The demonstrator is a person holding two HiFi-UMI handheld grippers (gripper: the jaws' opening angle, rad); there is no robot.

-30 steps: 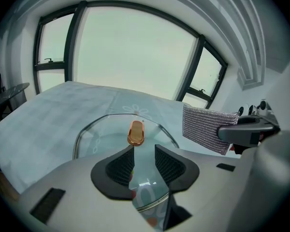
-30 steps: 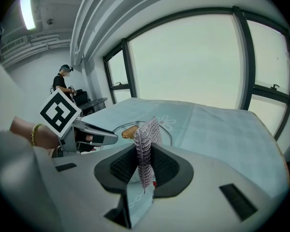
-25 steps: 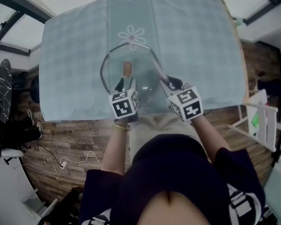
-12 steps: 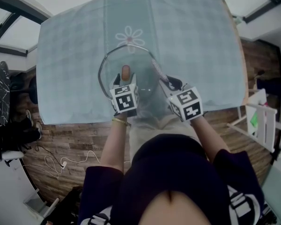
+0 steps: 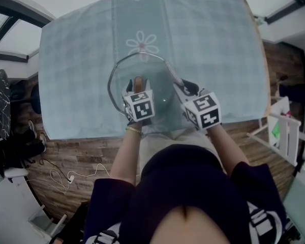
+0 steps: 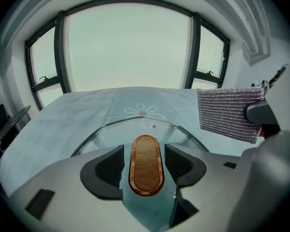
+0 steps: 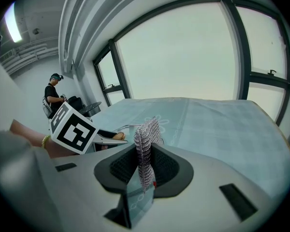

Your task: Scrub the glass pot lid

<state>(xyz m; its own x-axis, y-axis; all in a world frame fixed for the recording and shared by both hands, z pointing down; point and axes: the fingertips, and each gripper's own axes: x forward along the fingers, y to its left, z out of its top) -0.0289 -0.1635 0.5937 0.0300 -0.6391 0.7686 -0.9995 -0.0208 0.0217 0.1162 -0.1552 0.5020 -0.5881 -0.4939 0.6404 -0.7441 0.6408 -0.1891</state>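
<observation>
The glass pot lid [image 5: 157, 80] lies flat on the table, its oval wooden handle [image 5: 138, 81] on top. My left gripper [image 5: 137, 89] reaches down over the handle [image 6: 146, 164], which sits between its dark pads [image 6: 108, 166]. Narrow gaps show on both sides. Its jaws have just been opening. My right gripper [image 5: 185, 89] hovers at the lid's right rim, shut on a silver mesh scrubber [image 7: 145, 149]. The scrubber [image 6: 227, 112] stands upright above the lid's right side.
A light blue checked cloth with a flower print [image 5: 203, 44] covers the table; its near edge runs just under my grippers. A white chair [image 5: 287, 131] stands on the wooden floor at right. A person [image 7: 53, 93] stands far off by the windows.
My left gripper has moved forward and down from the lid's near rim until it straddles the wooden handle. The right gripper has shifted slightly, still holding the scrubber.
</observation>
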